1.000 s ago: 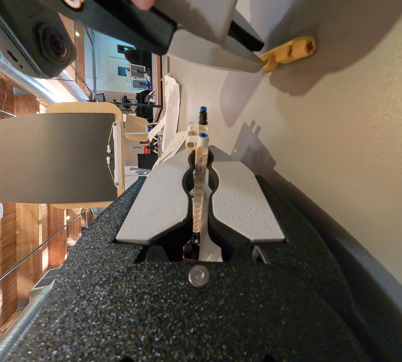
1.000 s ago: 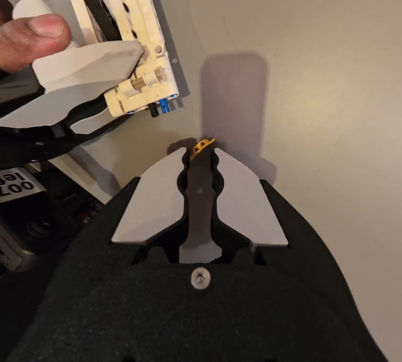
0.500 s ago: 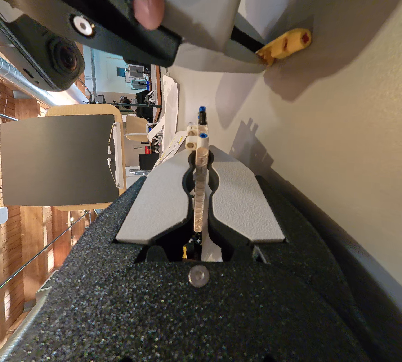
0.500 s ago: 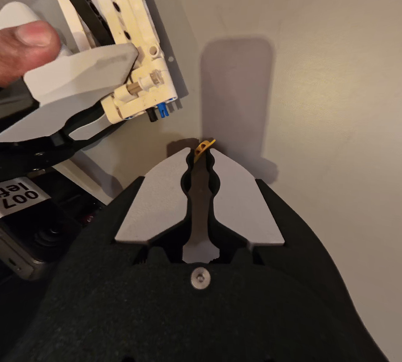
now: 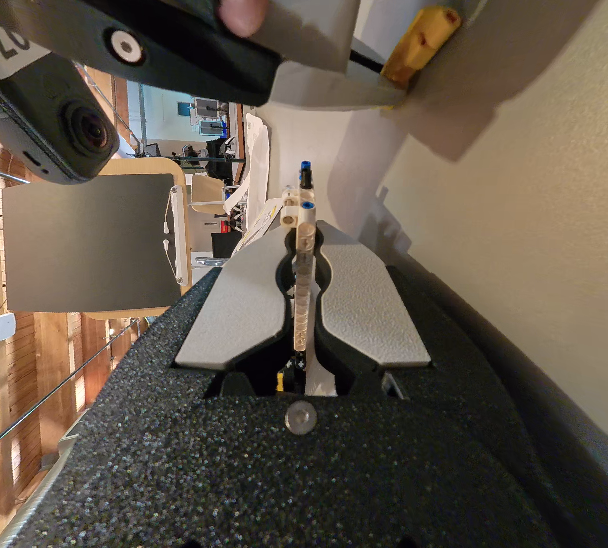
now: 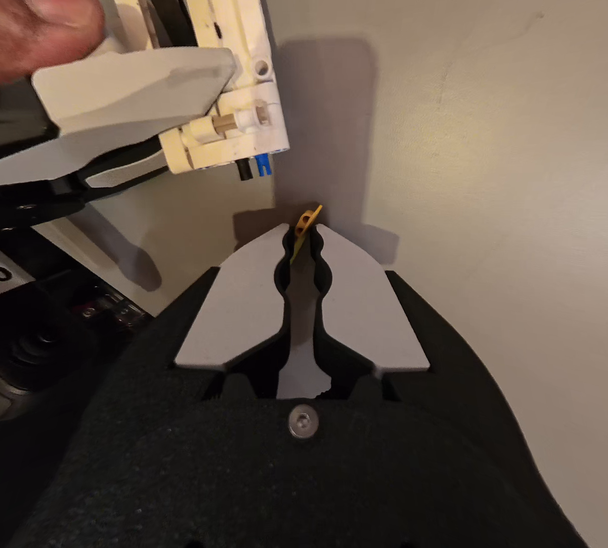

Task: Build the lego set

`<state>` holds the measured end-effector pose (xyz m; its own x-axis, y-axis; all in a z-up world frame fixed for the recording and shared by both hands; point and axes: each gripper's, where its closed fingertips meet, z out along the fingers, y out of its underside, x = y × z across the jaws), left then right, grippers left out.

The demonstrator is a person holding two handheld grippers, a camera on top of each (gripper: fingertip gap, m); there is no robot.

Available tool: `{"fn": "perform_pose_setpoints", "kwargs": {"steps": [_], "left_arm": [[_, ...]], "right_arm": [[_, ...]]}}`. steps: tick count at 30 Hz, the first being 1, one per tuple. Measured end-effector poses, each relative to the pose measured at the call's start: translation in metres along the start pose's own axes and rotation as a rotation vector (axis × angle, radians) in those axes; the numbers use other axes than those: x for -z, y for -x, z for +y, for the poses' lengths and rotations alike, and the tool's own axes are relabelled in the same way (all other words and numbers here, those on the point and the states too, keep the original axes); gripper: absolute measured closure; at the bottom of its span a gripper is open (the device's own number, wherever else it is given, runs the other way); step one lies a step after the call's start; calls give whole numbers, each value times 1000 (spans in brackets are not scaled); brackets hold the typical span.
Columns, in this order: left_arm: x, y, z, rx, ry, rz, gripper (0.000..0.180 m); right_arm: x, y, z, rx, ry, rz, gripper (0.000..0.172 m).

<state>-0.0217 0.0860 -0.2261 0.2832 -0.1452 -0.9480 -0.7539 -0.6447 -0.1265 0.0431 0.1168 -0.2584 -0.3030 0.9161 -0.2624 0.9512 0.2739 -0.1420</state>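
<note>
Two toy parts are in hand. A small yellow connector piece [image 6: 307, 221] is pinched at the fingertips of the right gripper [image 6: 302, 231], tilted, just above the pale tabletop [image 6: 477, 170]. To its left and slightly farther, the left gripper [image 5: 304, 236] is clamped on a white beam frame [image 6: 230, 111], with black and blue pins [image 6: 258, 167] jutting from the frame's near end. A thumb [image 6: 46, 22] rests on that gripper. Frame and connector sit near each other, not touching.
</note>
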Motion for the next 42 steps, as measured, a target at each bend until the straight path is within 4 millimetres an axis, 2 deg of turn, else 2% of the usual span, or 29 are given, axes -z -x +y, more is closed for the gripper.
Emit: {"fn": "perform_pose_setpoints", "kwargs": {"steps": [25, 33, 42], "left_arm": [[0, 0, 2, 3, 0, 2, 172], [1, 0, 3, 1, 1, 3, 172], [1, -1, 2, 2, 0, 5, 172]], "right_arm": [[7, -2, 2, 30, 2, 42, 159], [4, 4, 1, -6, 8, -8, 159], [1, 0, 0, 32, 20, 15, 162]]}}
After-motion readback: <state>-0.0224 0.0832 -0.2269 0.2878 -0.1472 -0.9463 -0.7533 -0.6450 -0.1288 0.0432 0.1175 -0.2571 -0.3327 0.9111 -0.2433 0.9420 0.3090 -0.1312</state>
